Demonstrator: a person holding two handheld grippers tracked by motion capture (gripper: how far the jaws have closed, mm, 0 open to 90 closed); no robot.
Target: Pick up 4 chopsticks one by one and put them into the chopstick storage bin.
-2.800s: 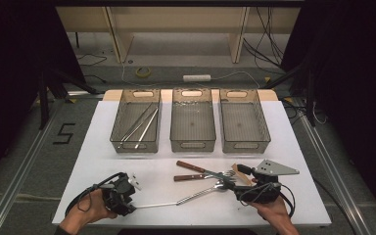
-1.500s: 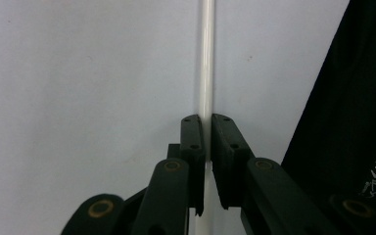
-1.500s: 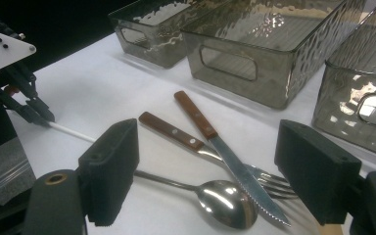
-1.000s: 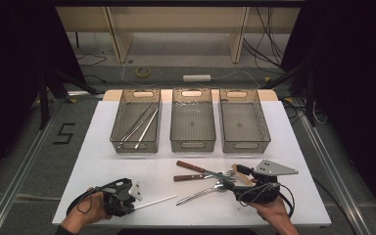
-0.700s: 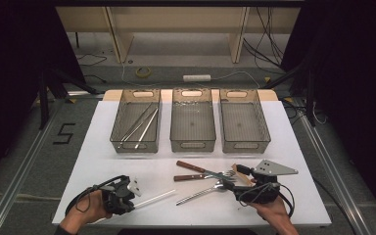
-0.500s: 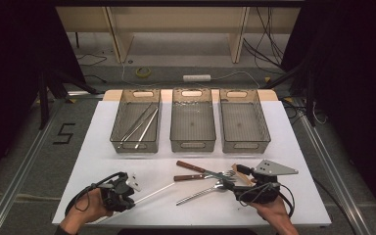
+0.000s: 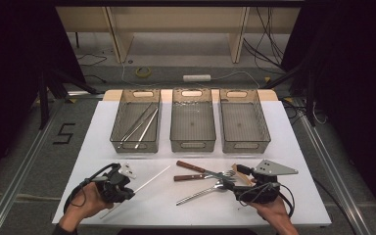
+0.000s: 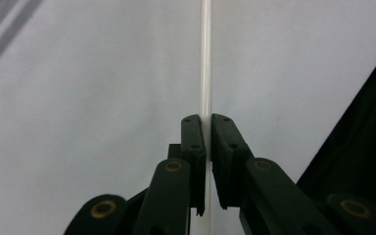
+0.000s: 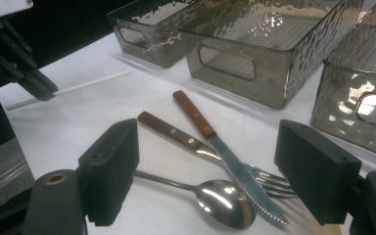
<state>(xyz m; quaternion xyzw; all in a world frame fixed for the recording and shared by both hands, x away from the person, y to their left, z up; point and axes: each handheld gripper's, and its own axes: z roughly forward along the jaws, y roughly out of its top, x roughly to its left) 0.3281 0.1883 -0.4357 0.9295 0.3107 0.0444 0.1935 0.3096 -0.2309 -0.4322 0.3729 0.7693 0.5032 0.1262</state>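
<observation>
A white table (image 7: 293,147) stands in a dark room with black curtains at both sides. Three clear bins (image 7: 193,126) sit in a row at its far side. The left bin (image 7: 136,128) has thin metal sticks inside, but they are too small to name.

The left gripper (image 7: 125,177) is near the front left corner. Its jaws are pinched tight on a white straw (image 7: 149,179). In the left gripper view the straw (image 8: 205,63) runs straight up between the jaws and is cut off at the top edge. Its lower end is hidden behind the jaws. In the high view the straw slants over the table from the gripper toward the middle. A short bit pokes out below the hand. It is hard to tell whether the straw touches the table.

The right gripper (image 7: 240,177) is near the front right. Its jaws are spread wide and pinch nothing. Between them in the right gripper view lie a knife (image 9: 225,154), a fork (image 9: 186,139) and a spoon (image 9: 215,193). The knife lies across the fork. The fork's prongs are partly hidden by the blade. The bin walls are cut off at the top and right.
</observation>
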